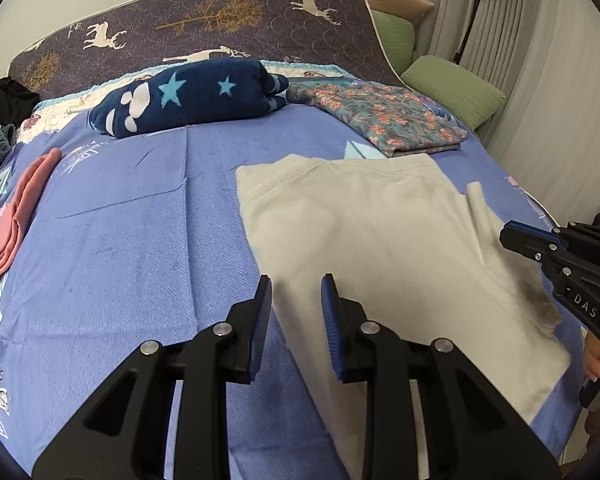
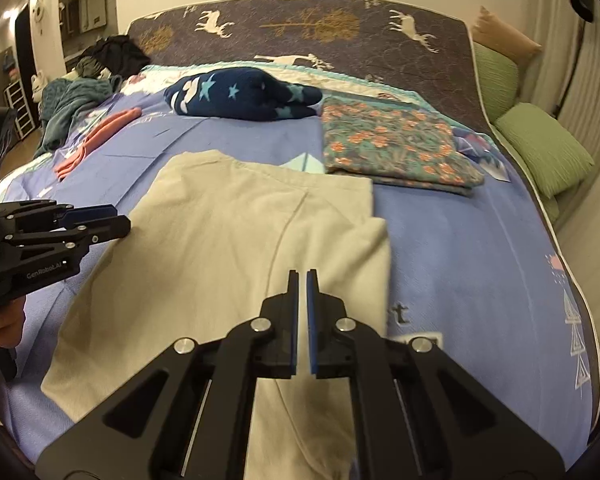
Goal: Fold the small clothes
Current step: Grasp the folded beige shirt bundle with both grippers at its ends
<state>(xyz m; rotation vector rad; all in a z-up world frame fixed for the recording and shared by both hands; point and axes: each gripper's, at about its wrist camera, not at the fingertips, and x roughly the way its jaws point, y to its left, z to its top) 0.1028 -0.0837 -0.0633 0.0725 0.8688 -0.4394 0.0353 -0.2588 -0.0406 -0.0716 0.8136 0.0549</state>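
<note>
A beige garment (image 1: 380,240) lies flat on the blue bedspread (image 1: 140,232), partly folded, with a sleeve flap turned over on its right side. It also shows in the right wrist view (image 2: 220,248). My left gripper (image 1: 296,284) is open and empty, hovering over the garment's left edge. My right gripper (image 2: 302,276) is shut with only a thin slit between its pads, holding nothing, above the garment's near right part. The right gripper also shows at the right edge of the left wrist view (image 1: 512,236), and the left gripper at the left edge of the right wrist view (image 2: 116,220).
A folded pink cloth (image 1: 20,216) lies at the left. A rolled navy star blanket (image 1: 188,96) and a folded floral cloth (image 1: 384,120) lie near the deer-patterned headboard (image 1: 220,20). Green pillows (image 1: 452,88) sit at the right. Loose clothes (image 2: 80,96) pile at the far left.
</note>
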